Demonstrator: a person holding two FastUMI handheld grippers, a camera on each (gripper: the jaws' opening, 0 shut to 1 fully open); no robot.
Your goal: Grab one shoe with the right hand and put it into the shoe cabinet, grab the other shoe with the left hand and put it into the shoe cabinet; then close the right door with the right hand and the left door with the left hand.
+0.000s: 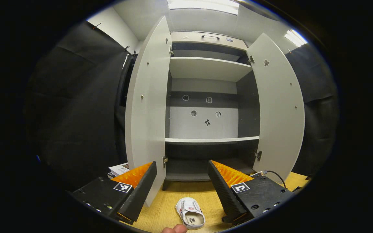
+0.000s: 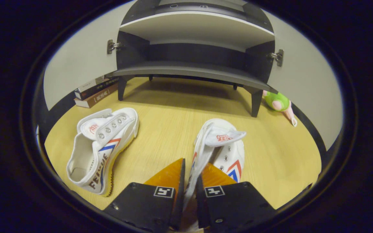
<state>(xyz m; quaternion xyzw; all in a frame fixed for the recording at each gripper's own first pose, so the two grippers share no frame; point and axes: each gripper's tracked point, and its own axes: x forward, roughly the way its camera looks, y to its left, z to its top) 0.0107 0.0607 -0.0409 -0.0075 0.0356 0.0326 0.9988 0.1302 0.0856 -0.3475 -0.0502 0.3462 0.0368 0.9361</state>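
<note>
Two white canvas shoes with red and blue stripes lie on the wooden floor in front of the shoe cabinet (image 2: 189, 72). My right gripper (image 2: 191, 165) is shut on the side wall of the right-hand shoe (image 2: 225, 145), which stands upright. The other shoe (image 2: 102, 149) lies tilted to the left, apart from the gripper. In the left gripper view, my left gripper (image 1: 182, 163) hangs open and higher up, facing the cabinet (image 1: 206, 68), with one white shoe (image 1: 190, 216) on the floor below it. Both doors, left (image 1: 147, 106) and right (image 1: 278, 106), stand wide open.
A stack of books (image 2: 92, 90) lies on the floor by the cabinet's left leg. A green plush toy (image 2: 278, 102) lies by the right door. The cabinet's shelves (image 1: 210, 139) are bare. A person's fingertip (image 1: 174, 229) shows at the bottom edge.
</note>
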